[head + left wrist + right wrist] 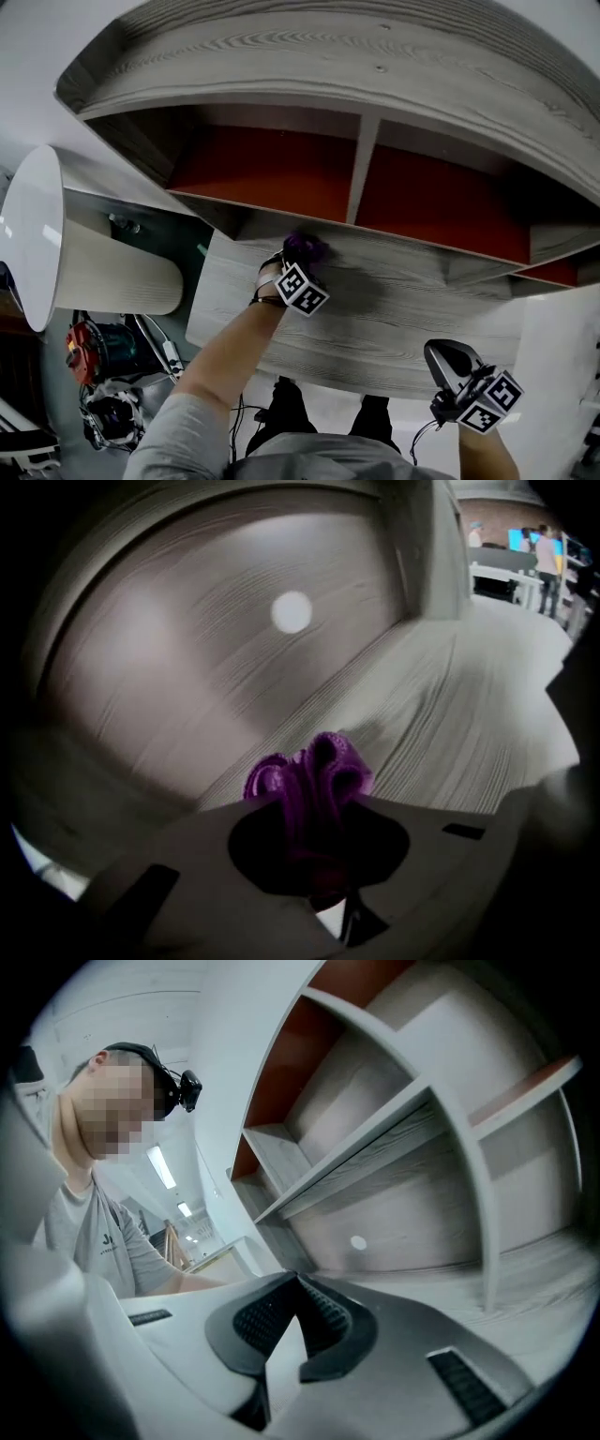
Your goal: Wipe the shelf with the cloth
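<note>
The bunched purple cloth (309, 772) sits pinched between the jaws of the left tool (302, 261), pressed against the grey wood-grain shelf (403, 314) near its back wall. The cloth is soft and folded into ruffles. The right tool (298, 1286) hangs by the shelf's front edge, jaws together with nothing between them.

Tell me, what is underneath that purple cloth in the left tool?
Grey wood-grain shelf board lies under the purple cloth pinched in the left gripper, and it is bare all around the cloth. The patch directly beneath the bunched cloth is covered from view.
</note>
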